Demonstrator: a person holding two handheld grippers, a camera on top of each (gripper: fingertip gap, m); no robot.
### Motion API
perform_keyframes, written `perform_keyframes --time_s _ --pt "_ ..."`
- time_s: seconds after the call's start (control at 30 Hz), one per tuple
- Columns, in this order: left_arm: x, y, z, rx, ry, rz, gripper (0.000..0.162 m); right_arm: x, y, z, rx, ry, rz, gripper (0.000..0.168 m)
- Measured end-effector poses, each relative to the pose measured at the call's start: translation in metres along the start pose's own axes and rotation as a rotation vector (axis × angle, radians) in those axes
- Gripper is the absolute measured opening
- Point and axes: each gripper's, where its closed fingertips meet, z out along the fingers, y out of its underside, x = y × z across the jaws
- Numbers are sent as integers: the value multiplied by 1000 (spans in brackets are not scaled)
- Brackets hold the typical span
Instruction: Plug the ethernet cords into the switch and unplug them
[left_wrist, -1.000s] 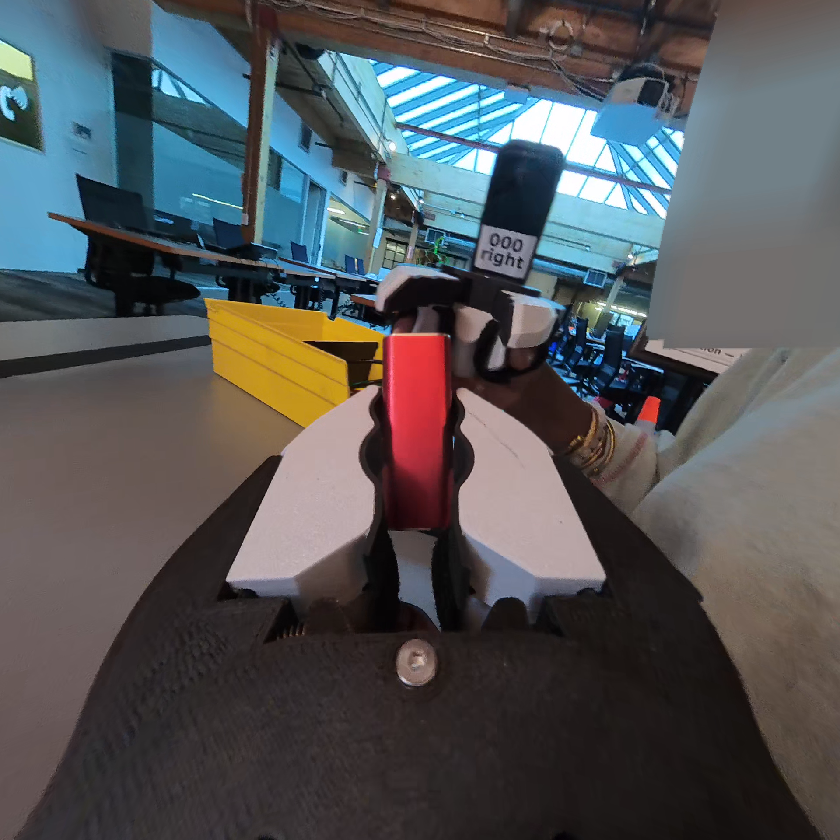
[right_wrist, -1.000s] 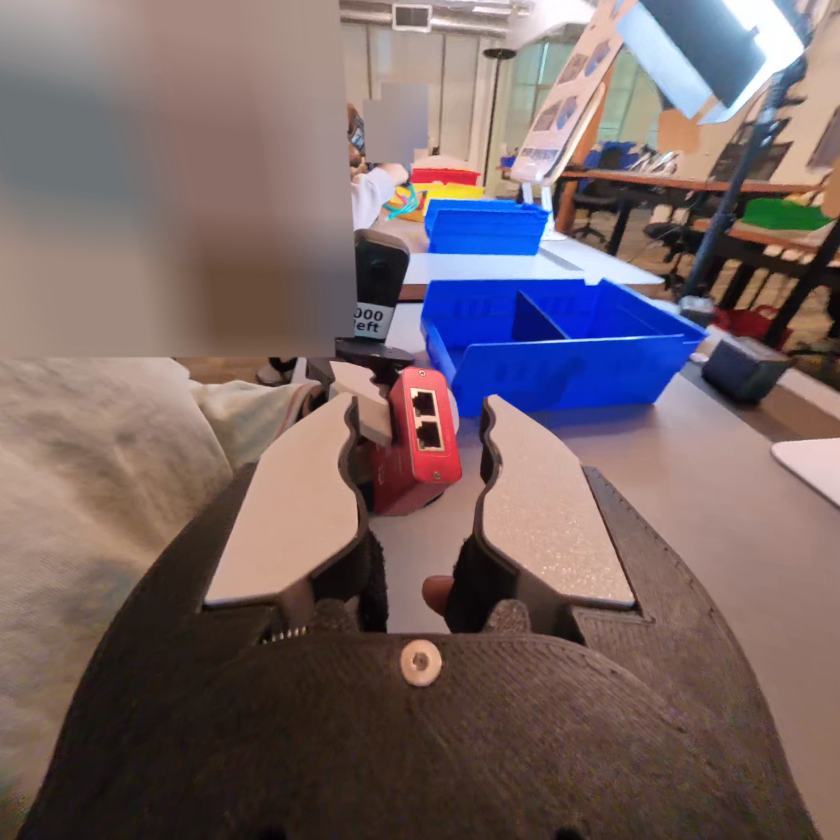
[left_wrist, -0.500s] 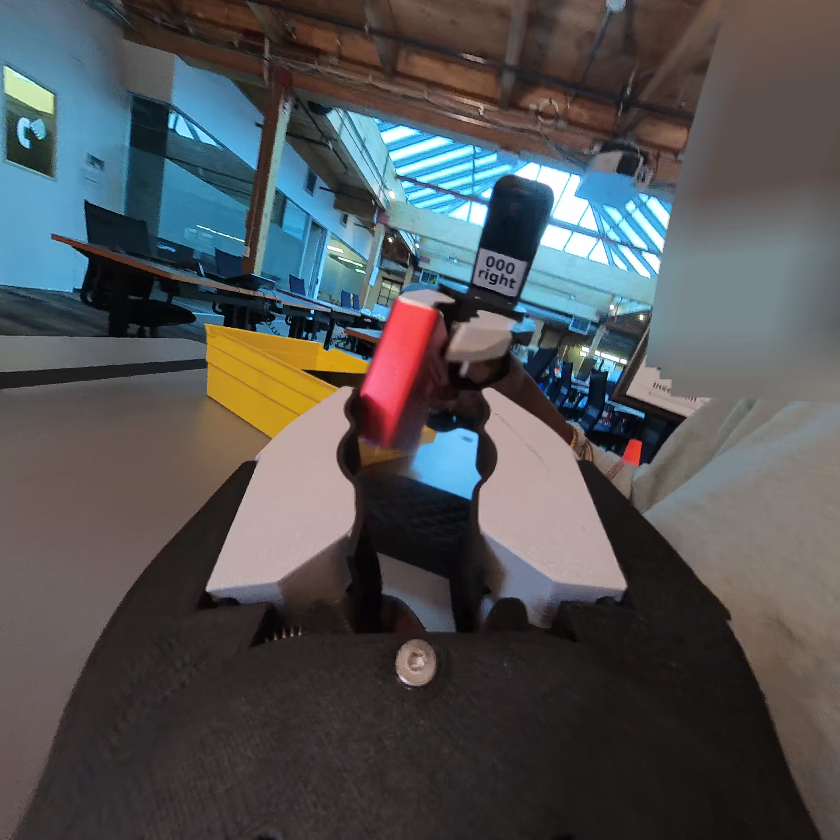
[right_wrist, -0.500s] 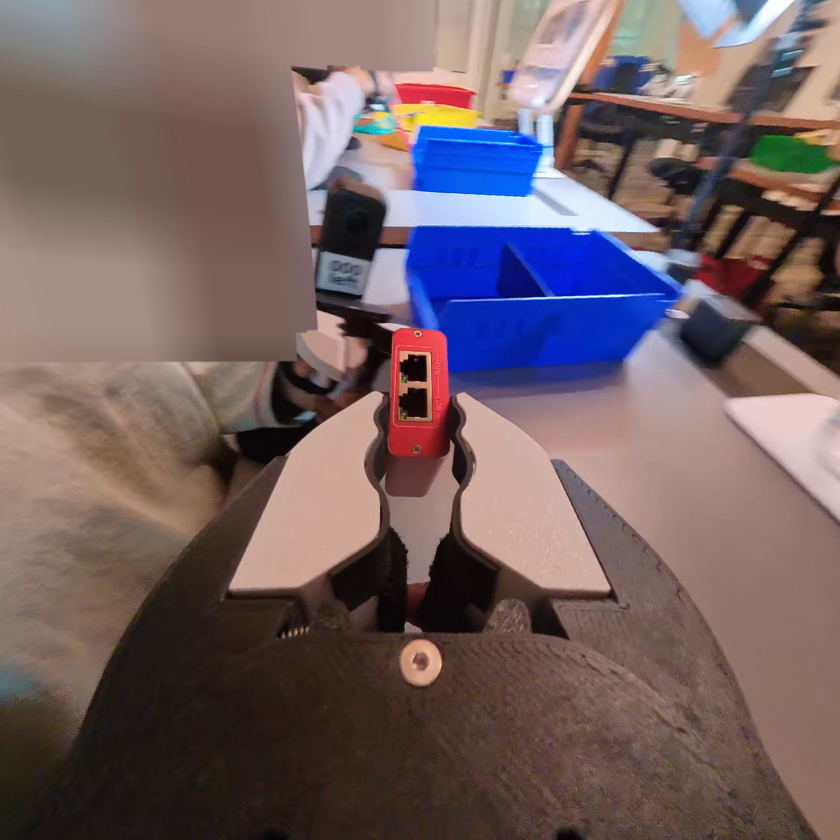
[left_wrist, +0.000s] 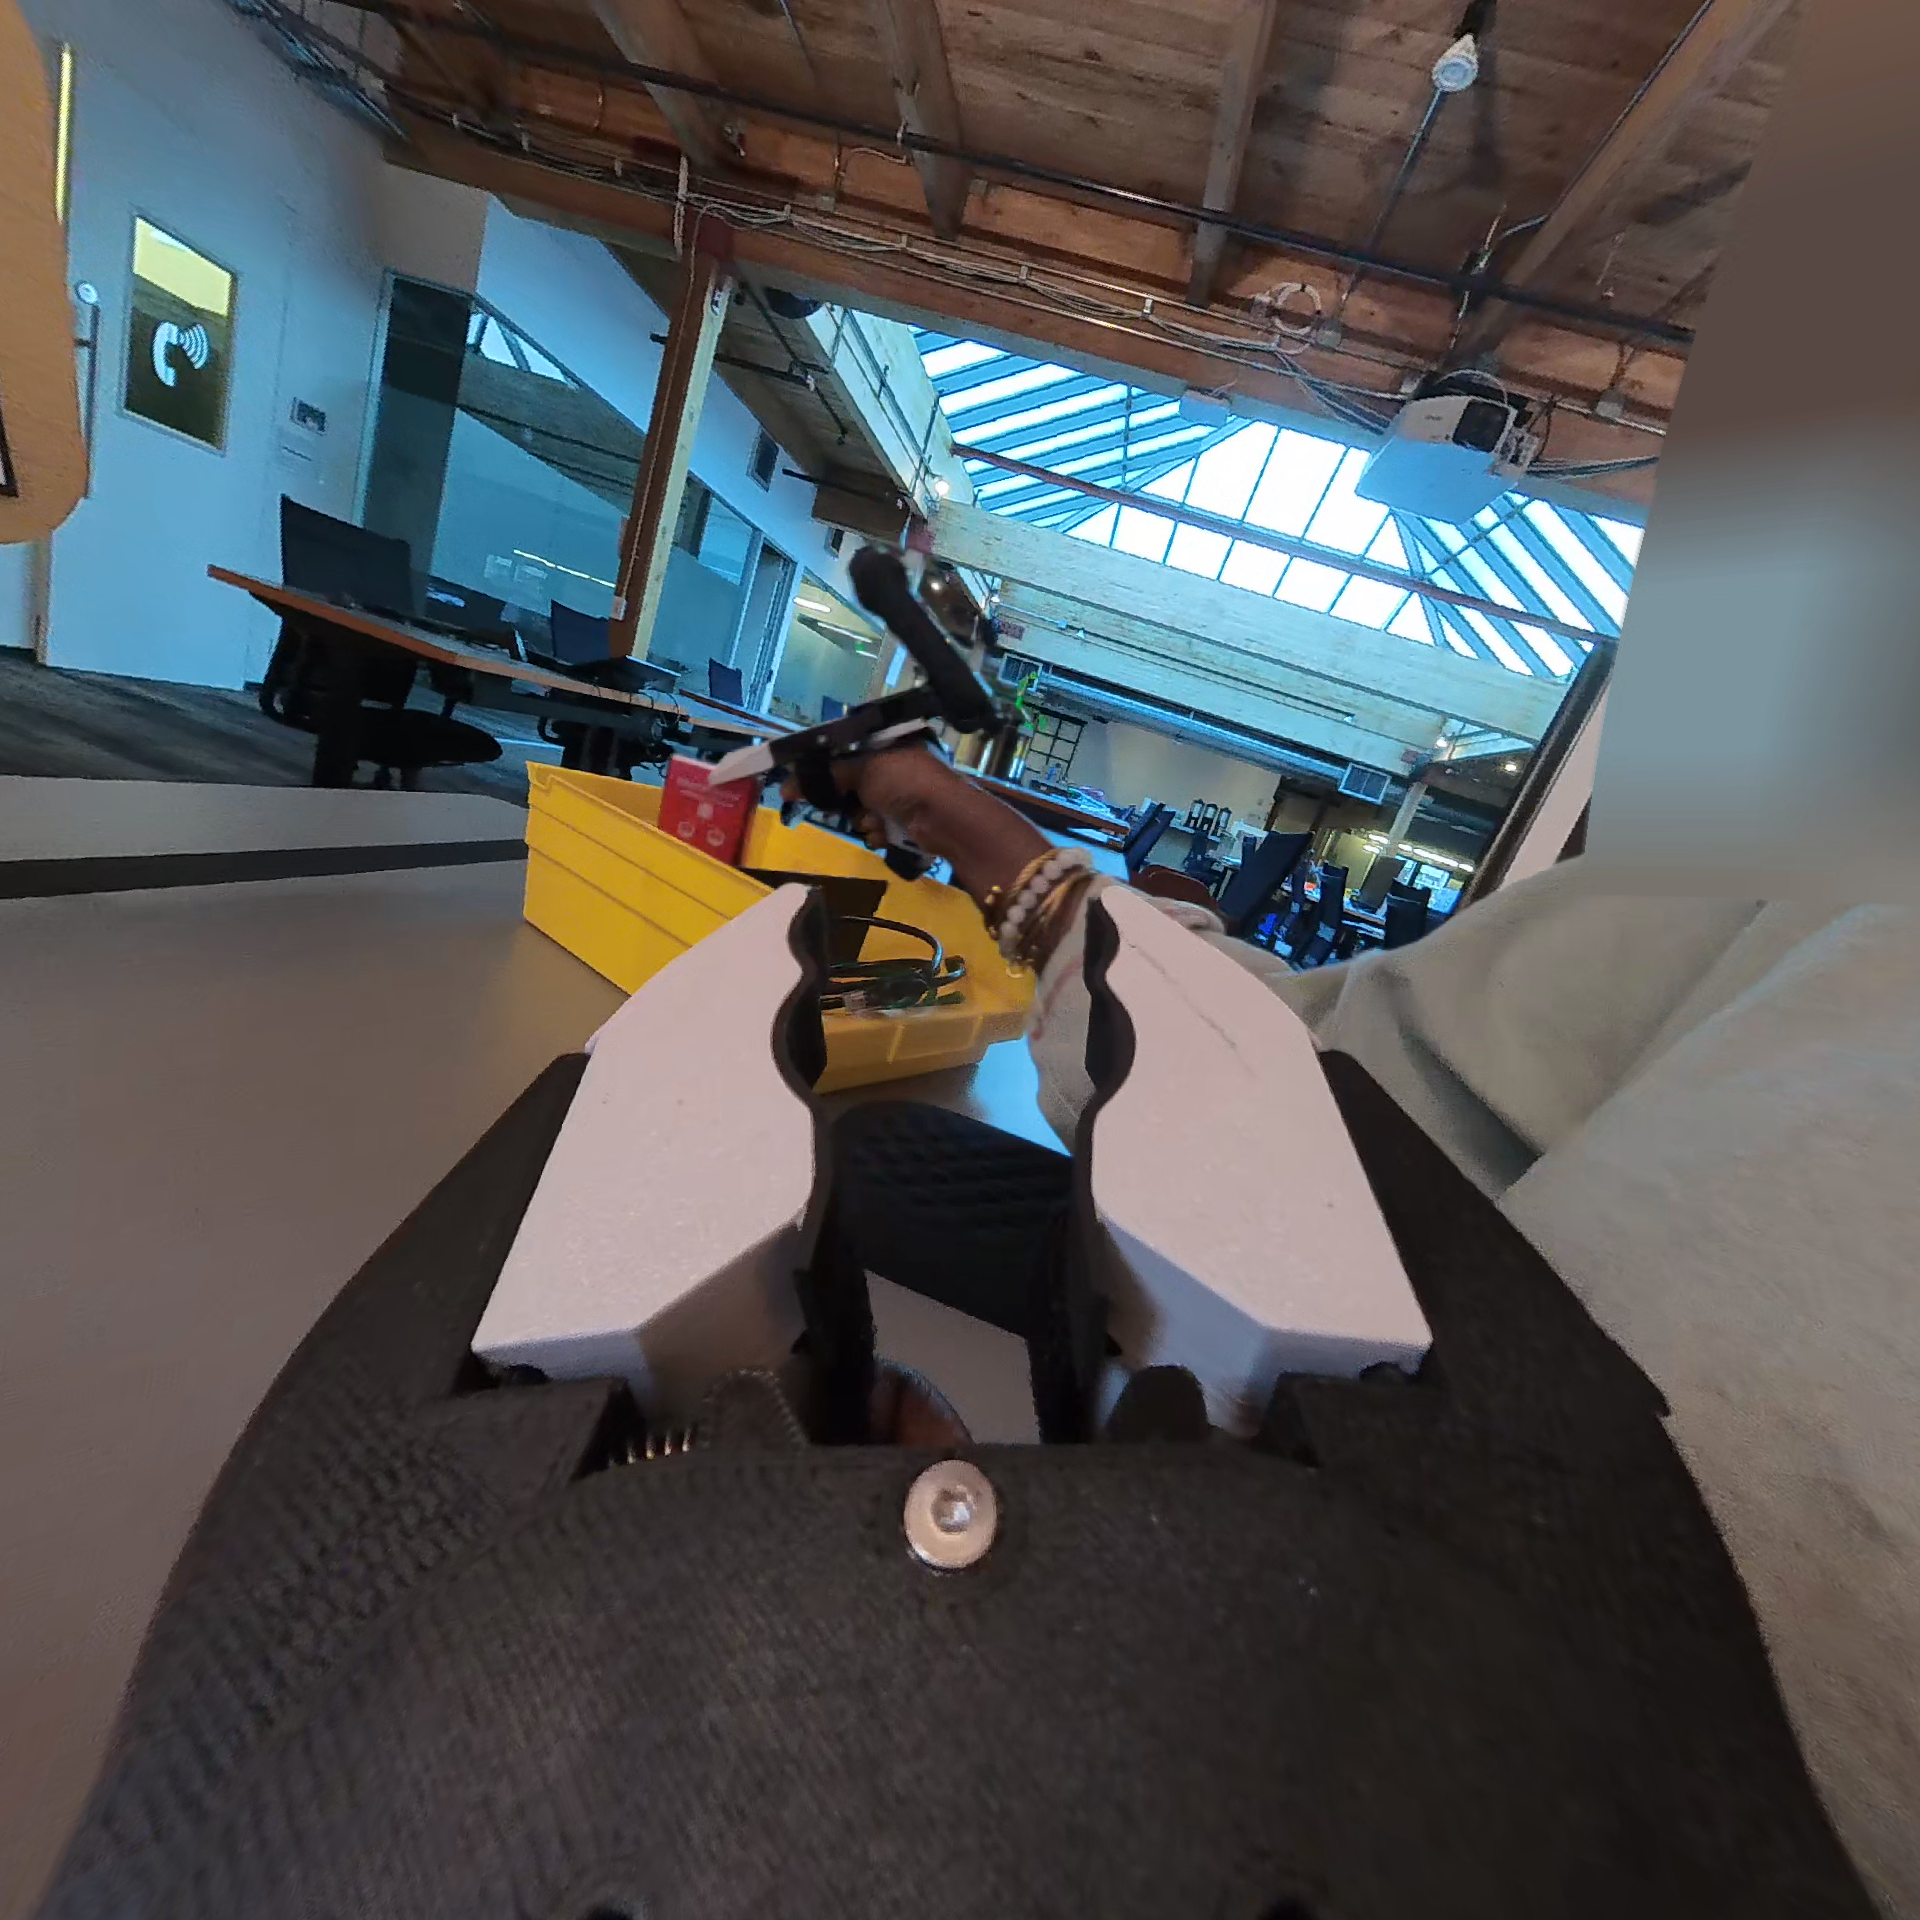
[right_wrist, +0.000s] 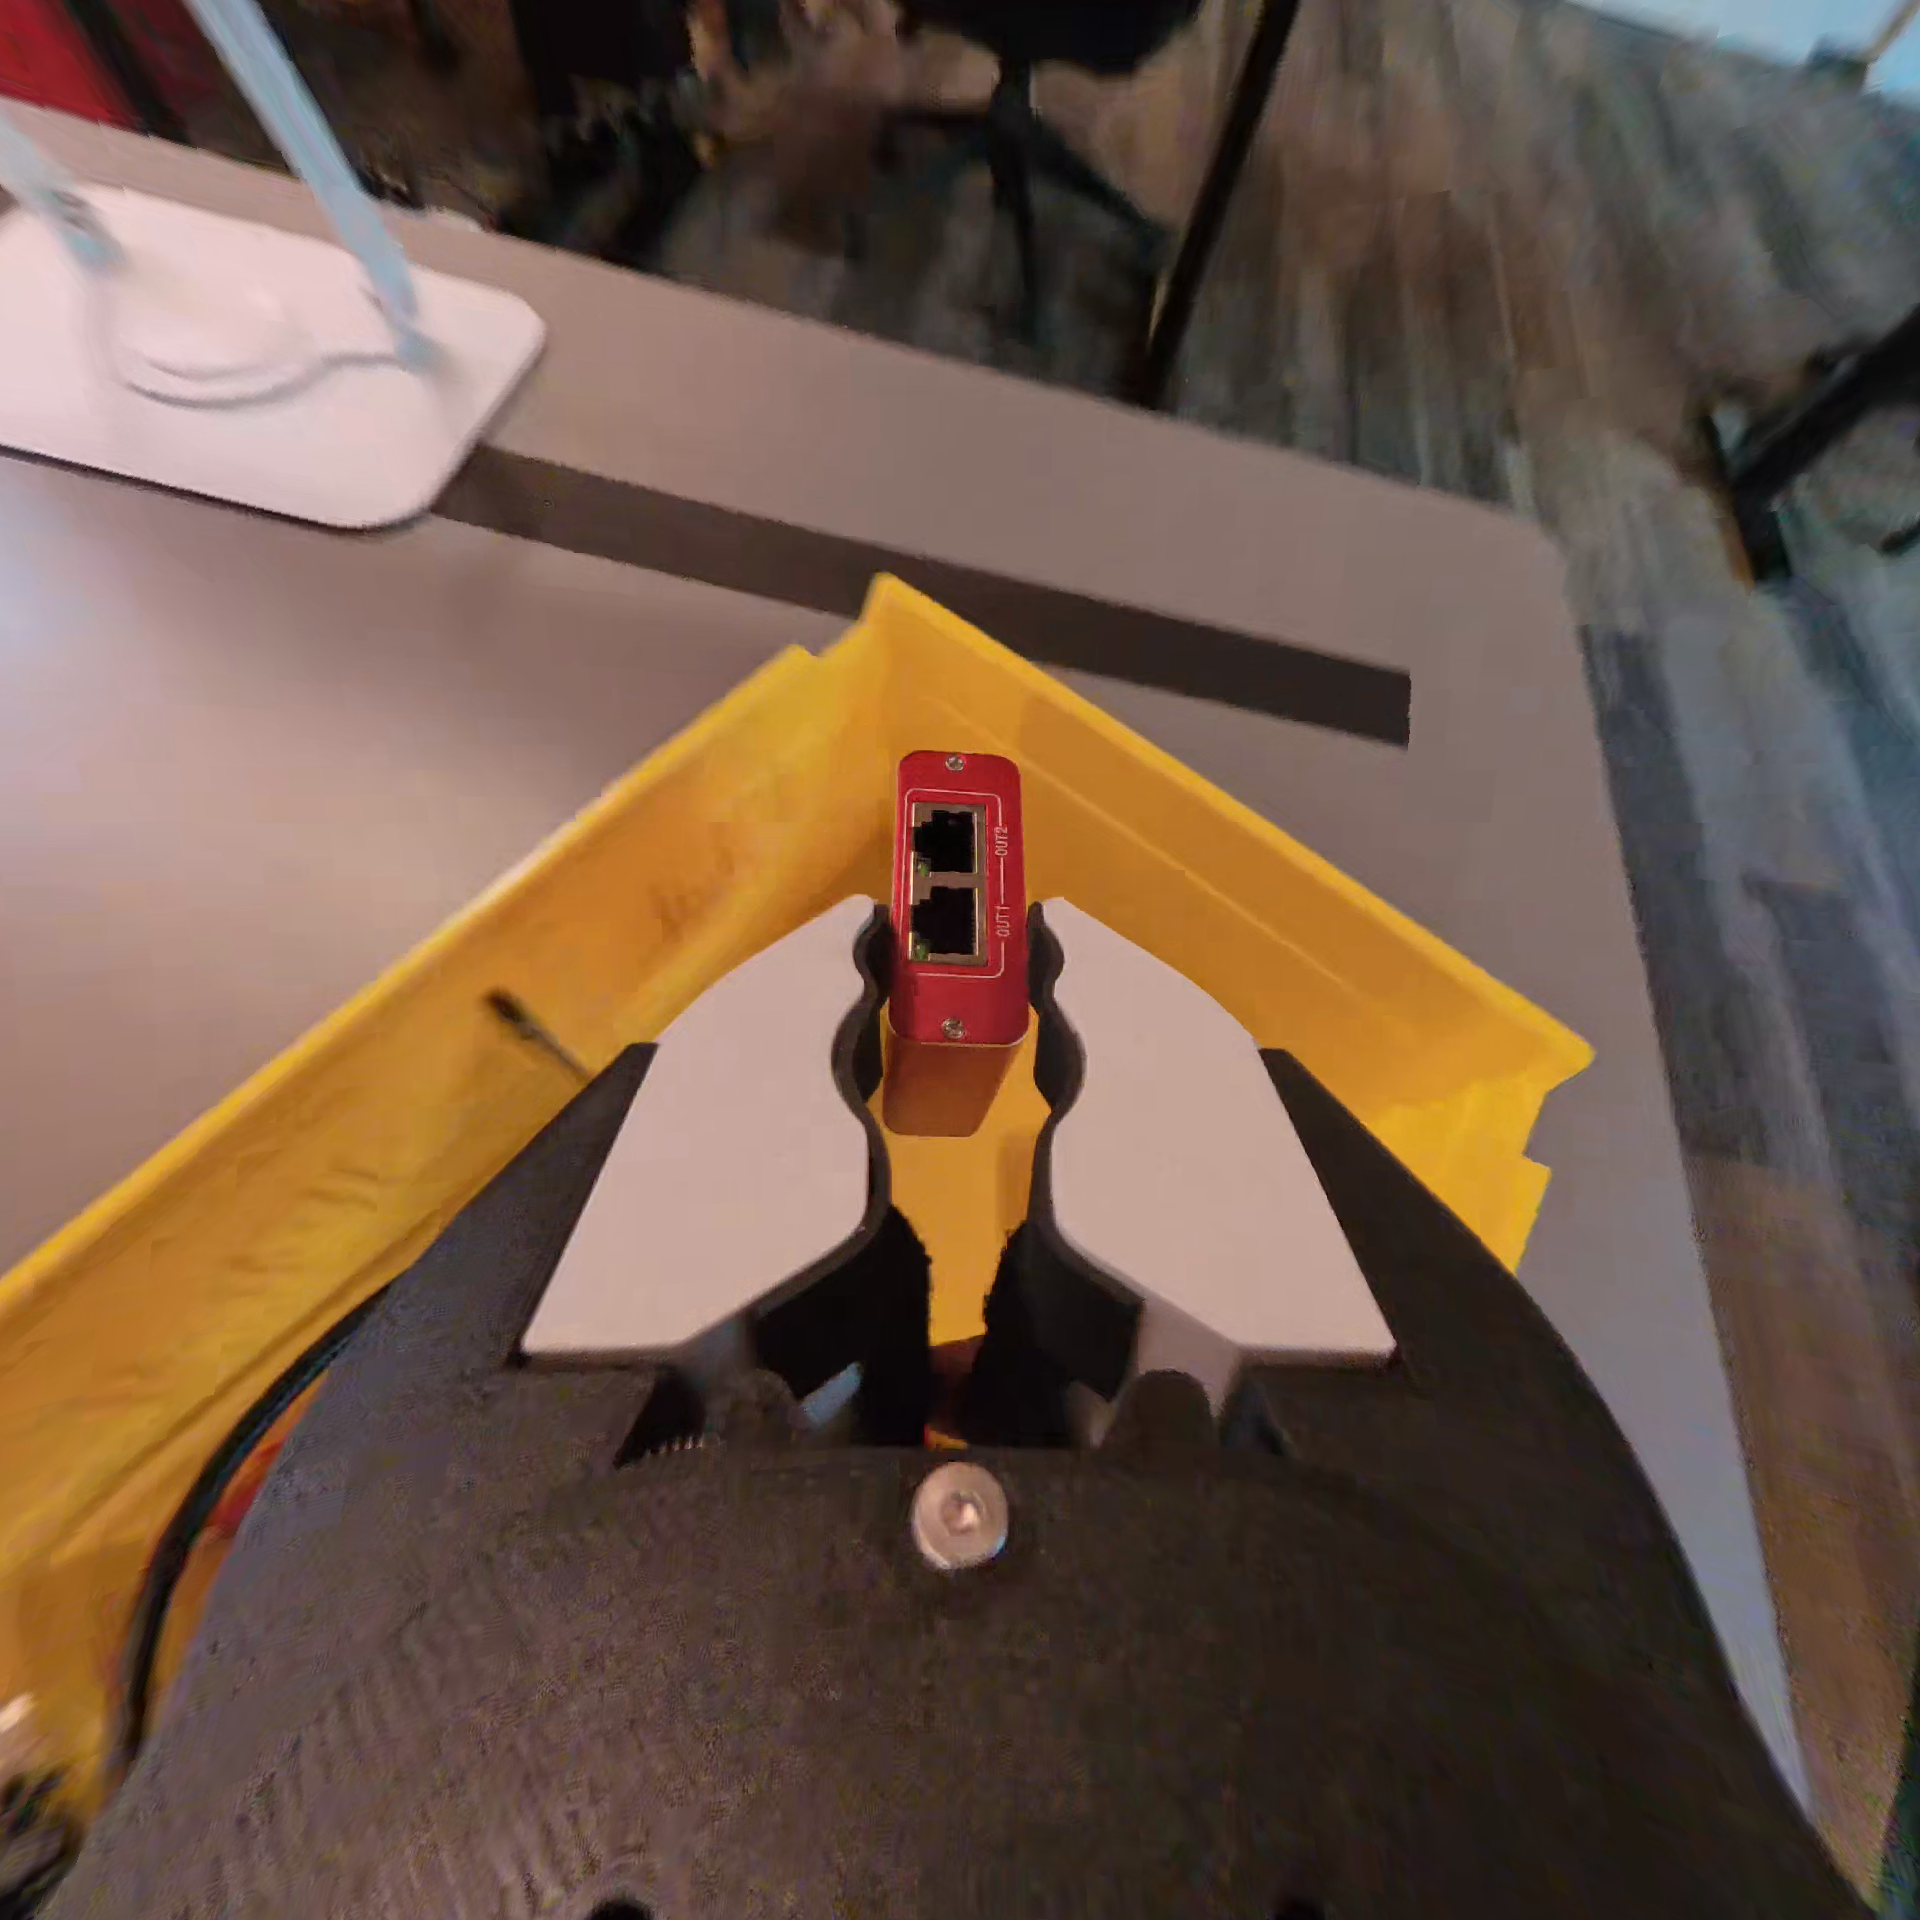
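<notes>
My right gripper (right_wrist: 954, 961) is shut on the red switch (right_wrist: 956, 904), a small metal box with two empty ports facing the camera, and holds it over the far corner of the yellow bin (right_wrist: 416, 1049). In the left wrist view the right gripper (left_wrist: 743, 769) holds the switch (left_wrist: 710, 816) above the bin (left_wrist: 623, 894). Ethernet cords (left_wrist: 894, 982) lie coiled in the bin's near end. My left gripper (left_wrist: 945, 966) is open and empty, low over the table, short of the bin.
The grey table (right_wrist: 260, 748) has a black strip (right_wrist: 1039, 623) near its far edge and a white lamp base (right_wrist: 239, 364) at the far left. A sleeve (left_wrist: 1558, 1091) fills the right of the left wrist view. Floor and chair legs lie beyond the table edge. Spacing between my two grippers at the tips: around 45 cm.
The left gripper let go of the switch and the right gripper took it. The right gripper then swung away and carried the switch over the yellow bin.
</notes>
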Motion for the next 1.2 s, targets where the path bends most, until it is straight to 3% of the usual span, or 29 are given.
perform_keyframes --time_s 0.2,0.63,0.7,0.83,0.93,1.03,1.1,1.2 --pt "-3 2 0 -11 -20 7 46 21 40 45 -188 69 24 25" --pt "-6 5 1 -32 -49 38 45 22 84 28 -515 41 -8 27" --pt "-8 4 0 -21 -65 43 45 25 81 25 -472 67 -9 32" --pt "-14 1 -3 -21 -121 95 45 19 56 3 -305 123 -8 62" --pt "-13 -8 -10 -10 -165 160 45 -23 28 -41 -93 87 -65 71" --pt "-31 -31 -29 -13 -323 218 46 -86 13 -84 145 -42 -132 92" --pt "-44 -51 -49 -28 -456 275 57 -125 23 -101 210 -139 -144 105" --pt "-54 -82 -79 -3 -615 447 95 -166 52 -100 183 -248 -96 122"
